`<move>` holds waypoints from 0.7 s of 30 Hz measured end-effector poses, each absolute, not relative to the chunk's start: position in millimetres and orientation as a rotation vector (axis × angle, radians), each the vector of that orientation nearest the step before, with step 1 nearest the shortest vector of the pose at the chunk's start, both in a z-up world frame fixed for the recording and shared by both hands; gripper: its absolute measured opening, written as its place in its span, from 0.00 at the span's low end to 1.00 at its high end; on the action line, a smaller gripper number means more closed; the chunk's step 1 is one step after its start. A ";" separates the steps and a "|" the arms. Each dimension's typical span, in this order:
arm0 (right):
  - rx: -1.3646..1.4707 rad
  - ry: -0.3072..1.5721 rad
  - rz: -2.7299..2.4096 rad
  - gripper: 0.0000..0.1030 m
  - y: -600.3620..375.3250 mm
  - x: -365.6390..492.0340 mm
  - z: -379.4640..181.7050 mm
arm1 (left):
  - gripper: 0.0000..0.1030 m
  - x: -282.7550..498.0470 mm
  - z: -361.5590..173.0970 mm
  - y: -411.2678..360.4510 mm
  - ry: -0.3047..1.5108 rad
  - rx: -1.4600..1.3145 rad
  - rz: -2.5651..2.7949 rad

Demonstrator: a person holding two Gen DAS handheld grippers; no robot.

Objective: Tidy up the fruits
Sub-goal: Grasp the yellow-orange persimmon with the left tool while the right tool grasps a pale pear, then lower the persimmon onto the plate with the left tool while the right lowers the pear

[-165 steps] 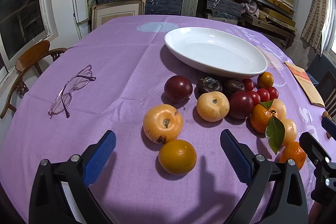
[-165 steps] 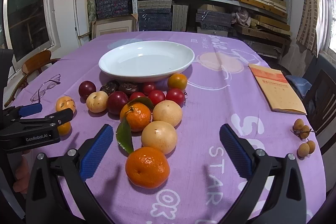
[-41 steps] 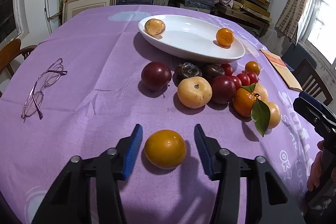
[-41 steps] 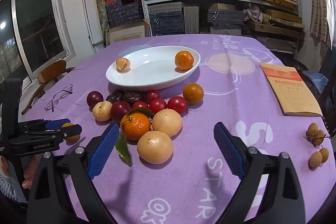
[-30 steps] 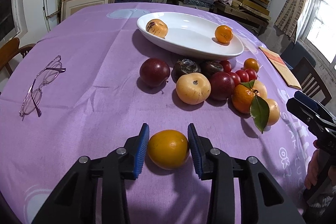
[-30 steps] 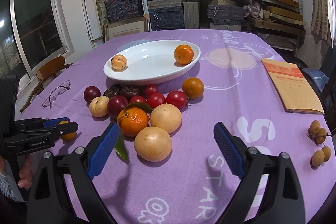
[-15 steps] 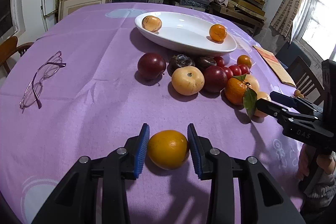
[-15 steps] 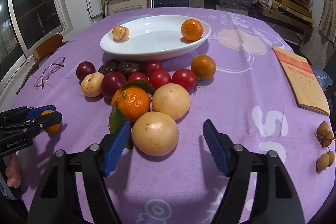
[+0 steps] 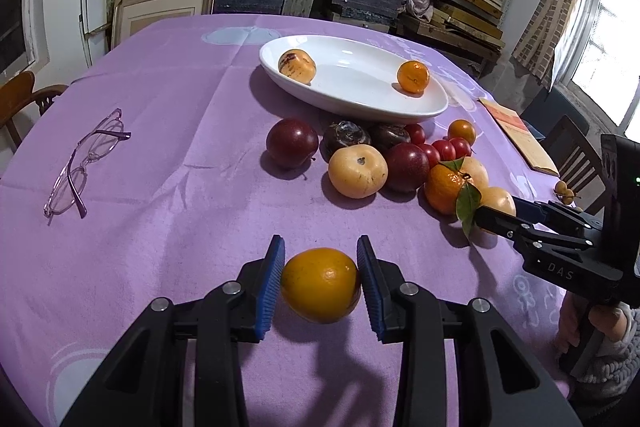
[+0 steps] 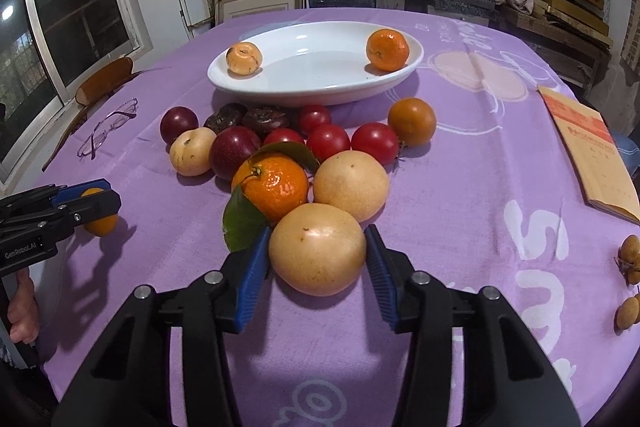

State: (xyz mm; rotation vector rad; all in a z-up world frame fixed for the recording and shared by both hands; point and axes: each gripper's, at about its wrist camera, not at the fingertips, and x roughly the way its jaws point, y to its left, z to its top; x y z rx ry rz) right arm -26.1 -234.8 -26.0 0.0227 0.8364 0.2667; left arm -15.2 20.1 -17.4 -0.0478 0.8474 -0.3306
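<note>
My left gripper (image 9: pixel 320 281) is shut on a yellow-orange fruit (image 9: pixel 320 285), held just above the purple cloth. My right gripper (image 10: pixel 317 269) has its blue pads on both sides of a pale yellow pear (image 10: pixel 317 249) that rests on the cloth at the front of the fruit pile. A white oval plate (image 10: pixel 280 93) at the back holds a speckled yellow fruit (image 10: pixel 245 58) and a mandarin (image 10: pixel 387 44). The pile has a leafy mandarin (image 10: pixel 274 187), a second pear (image 10: pixel 351 185), red tomatoes (image 10: pixel 374 143), dark plums (image 10: pixel 232 151) and a pale apple (image 10: pixel 192 151).
Glasses (image 9: pixel 80 167) lie on the cloth at the left. A tan booklet (image 10: pixel 592 155) and small brown longans (image 10: pixel 630 259) lie at the right. Shelves of boxes stand behind the table, with a wooden chair (image 10: pixel 104 79) at the left.
The left gripper has lifted the fruit slightly off the cloth. The right gripper has moved forward and closed in around the front pear.
</note>
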 end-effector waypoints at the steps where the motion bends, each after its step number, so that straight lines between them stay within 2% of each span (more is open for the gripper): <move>1: 0.027 0.831 0.268 0.45 -236.1 -28.0 -23.2 | 0.36 -13.0 -14.2 20.1 0.842 -0.042 -0.327; 7: 0.033 0.770 0.271 0.45 -245.6 -24.1 12.0 | 0.36 17.7 12.1 11.0 0.787 0.011 -0.325; 12: 0.034 0.739 0.274 0.45 -247.2 29.4 42.4 | 0.36 68.6 29.3 -13.7 0.758 0.019 -0.380; 21: -0.022 0.807 0.225 0.45 -223.8 132.7 22.8 | 0.36 149.5 14.9 -55.1 0.780 0.025 -0.398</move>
